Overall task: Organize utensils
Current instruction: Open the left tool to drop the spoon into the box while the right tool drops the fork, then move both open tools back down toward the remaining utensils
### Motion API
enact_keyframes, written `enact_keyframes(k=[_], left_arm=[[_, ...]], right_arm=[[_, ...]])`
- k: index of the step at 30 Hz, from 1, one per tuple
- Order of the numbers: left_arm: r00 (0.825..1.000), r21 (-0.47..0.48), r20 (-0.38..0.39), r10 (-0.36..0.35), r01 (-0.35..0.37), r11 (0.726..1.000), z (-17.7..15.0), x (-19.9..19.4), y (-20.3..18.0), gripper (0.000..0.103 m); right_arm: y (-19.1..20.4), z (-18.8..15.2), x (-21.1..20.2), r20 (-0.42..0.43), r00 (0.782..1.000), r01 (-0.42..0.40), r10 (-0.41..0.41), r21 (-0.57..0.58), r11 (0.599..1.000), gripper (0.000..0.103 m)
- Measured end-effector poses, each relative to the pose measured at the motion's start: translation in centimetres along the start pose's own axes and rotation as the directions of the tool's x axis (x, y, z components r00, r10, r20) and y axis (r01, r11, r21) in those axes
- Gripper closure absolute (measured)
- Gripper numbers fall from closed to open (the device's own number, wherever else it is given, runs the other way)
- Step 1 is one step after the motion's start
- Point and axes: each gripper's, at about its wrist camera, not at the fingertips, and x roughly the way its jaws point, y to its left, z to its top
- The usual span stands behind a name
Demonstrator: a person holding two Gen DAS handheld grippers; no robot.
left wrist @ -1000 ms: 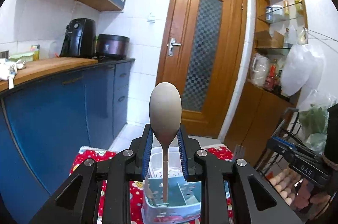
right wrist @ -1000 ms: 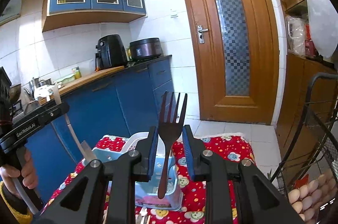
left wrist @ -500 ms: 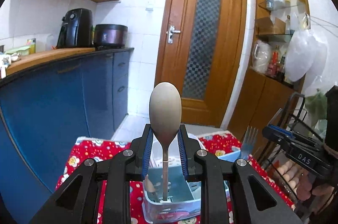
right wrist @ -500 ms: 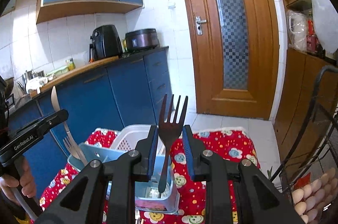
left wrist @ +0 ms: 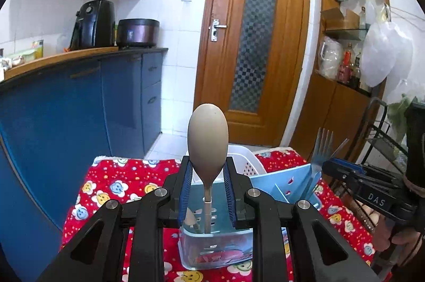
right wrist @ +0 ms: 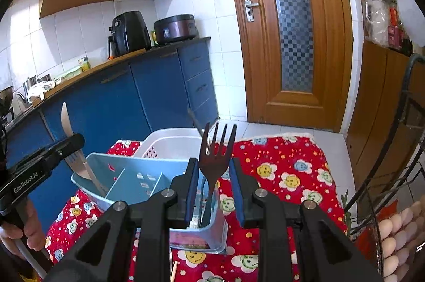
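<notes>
Holding a beige spoon (left wrist: 207,133) bowl-up, the left gripper (left wrist: 207,198) has its blue pads narrowed on the neck of the spoon; the handle end dips into a compartment of the light-blue divided utensil caddy (left wrist: 276,185). Right gripper (right wrist: 214,191) grips a dark fork (right wrist: 215,157) tines-up, its handle reaching down into the caddy's near compartment. Caddy stands on a red flower-print cloth (right wrist: 287,170), just in front of a white perforated basket (right wrist: 170,143). Another fork and a knife stand in the caddy's far-left compartment as the right view shows it.
</notes>
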Motion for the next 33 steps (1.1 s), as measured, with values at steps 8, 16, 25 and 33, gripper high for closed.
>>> enact_keyframes(k=[8,16,25,33], left_arm=[[1.000,0.003,-0.015,0.008,-0.008,1.000,0.1,-0.1,-0.2,0.078],[1.000,0.005,-0.014,-0.004,0.004,1.000,0.2,-1.1,-0.6,0.062],[1.000,-0.014,-0.011,-0.021,0.021,1.000,0.5,-3.1,-0.5,0.061],[1.000,-0.013,-0.018,-0.026,0.026,1.000,0.2,-4.5,-0.5,0.061]], right_arm=[[0.0,-0.1,0.0,-0.009,1.000,-0.022,0.022,0.020,1.000,0.071],[0.2,0.1,-1.5,0.017,0.999,-0.050,0.049,0.038,0.998,0.057],[1.0,0.4,-3.7,0.065,0.995,-0.076,0.074,0.025,0.997,0.045],[1.5,0.5,-4.9,0.090,0.991,-0.100,0.098,0.020,0.995,0.036]])
